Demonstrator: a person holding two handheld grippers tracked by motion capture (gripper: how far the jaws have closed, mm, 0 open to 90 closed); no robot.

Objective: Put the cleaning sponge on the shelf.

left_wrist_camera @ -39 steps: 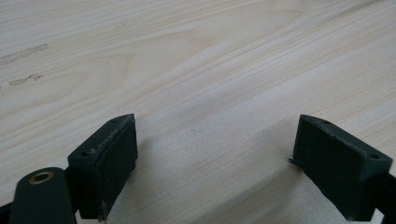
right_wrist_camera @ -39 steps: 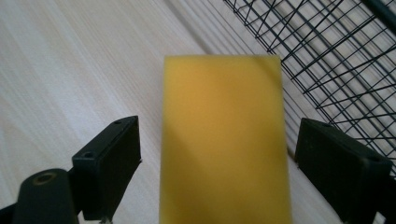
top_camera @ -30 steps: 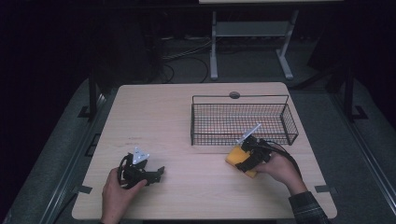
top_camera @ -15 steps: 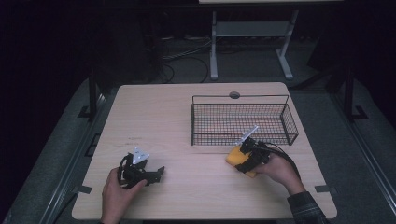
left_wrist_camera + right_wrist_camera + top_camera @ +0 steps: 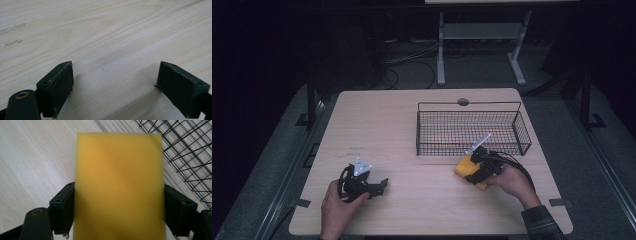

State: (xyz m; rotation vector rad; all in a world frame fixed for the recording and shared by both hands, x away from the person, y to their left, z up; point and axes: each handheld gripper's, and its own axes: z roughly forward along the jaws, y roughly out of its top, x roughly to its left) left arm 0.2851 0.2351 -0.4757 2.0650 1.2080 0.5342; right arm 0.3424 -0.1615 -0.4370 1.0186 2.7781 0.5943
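Observation:
A yellow sponge (image 5: 463,166) (image 5: 118,170) lies near the table's front right, just in front of the wire basket. My right gripper (image 5: 472,172) (image 5: 120,203) holds it: its jaws have just been closing, and both black pads (image 5: 62,207) now press on the sponge's sides. Near the front left, my left gripper (image 5: 381,184) (image 5: 115,85) rests low over bare wood, jaws wide apart with nothing between them.
A black wire basket (image 5: 469,104) (image 5: 185,150) stands at the back right of the light wooden table (image 5: 377,125), close behind the sponge. A round cable hole (image 5: 463,102) sits at the far edge. A dark floor with cables and a stand lies beyond.

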